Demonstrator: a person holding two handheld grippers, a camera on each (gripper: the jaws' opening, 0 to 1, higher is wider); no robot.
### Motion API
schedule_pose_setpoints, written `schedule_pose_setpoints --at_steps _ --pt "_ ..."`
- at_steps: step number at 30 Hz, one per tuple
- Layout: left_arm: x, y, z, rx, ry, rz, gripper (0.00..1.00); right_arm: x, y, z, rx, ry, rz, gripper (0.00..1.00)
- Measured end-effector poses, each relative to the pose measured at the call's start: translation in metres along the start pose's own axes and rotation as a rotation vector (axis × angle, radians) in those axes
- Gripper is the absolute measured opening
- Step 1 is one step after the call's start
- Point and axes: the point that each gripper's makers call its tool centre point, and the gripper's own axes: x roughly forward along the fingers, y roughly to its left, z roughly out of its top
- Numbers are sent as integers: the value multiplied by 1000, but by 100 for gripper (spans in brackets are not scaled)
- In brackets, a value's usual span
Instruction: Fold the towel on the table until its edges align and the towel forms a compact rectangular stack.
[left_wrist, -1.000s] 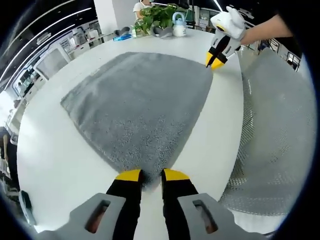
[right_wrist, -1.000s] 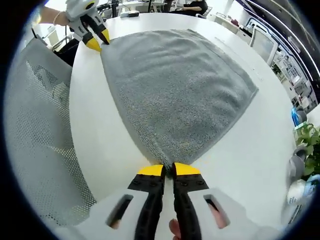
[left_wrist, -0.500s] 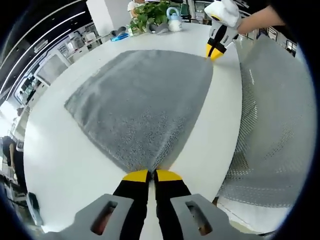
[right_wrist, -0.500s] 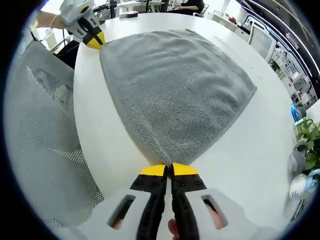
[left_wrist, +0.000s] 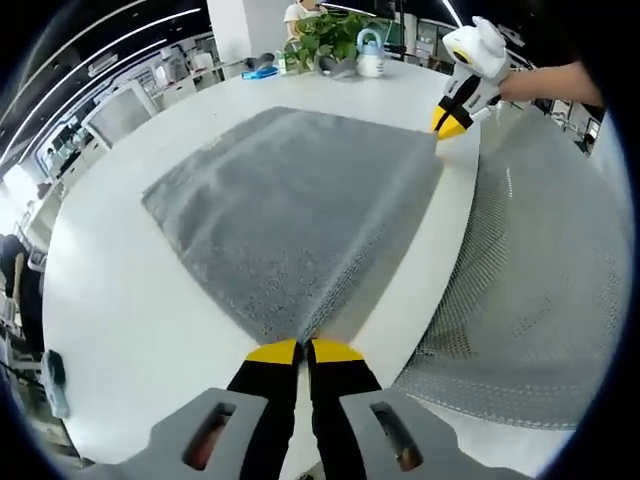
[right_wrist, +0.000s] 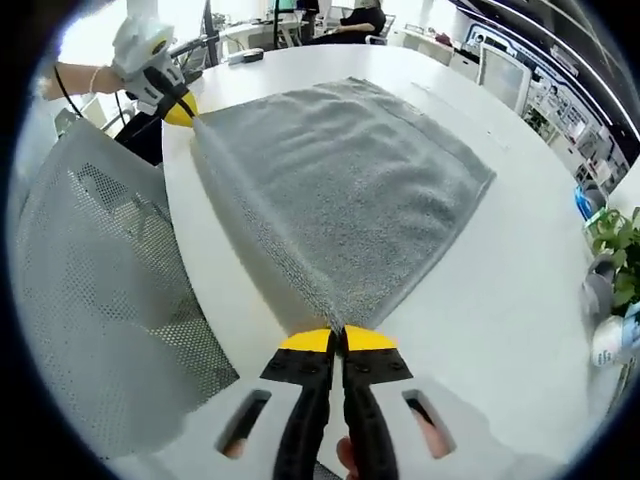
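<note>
On the smooth white table (left_wrist: 120, 330), each claw — left (left_wrist: 304, 351), right (right_wrist: 335, 340) — pinches the nubby grey towel (left_wrist: 290, 215).

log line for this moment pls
stage: first fold starting | left gripper: shut on towel corner | right gripper: shut on neighbouring corner | near edge lifted off table | far edge flat

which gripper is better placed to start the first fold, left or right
Neither has a clear edge. The left gripper and right gripper are each shut on a near corner of the gray towel, its edge taut between them, so the fold likely needs both moving together.
</note>
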Motion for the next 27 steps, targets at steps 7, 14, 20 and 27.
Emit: schedule_pose_setpoints --at_steps 7,14,20,27 --pt "-13 -10 2 -5 -8 -9 3 -15 6 -2 2 -5 0 0" --pt "-29 -13 9 -31 -27 -15 3 -31 10 2 31 -23 -6 0" --pt "-42 -9 18 -54 -55 -4 3 -43 12 5 46 -42 -11 0" --pt "-51 -8 26 -54 -64 -8 3 -56 13 11 40 -53 -21 0"
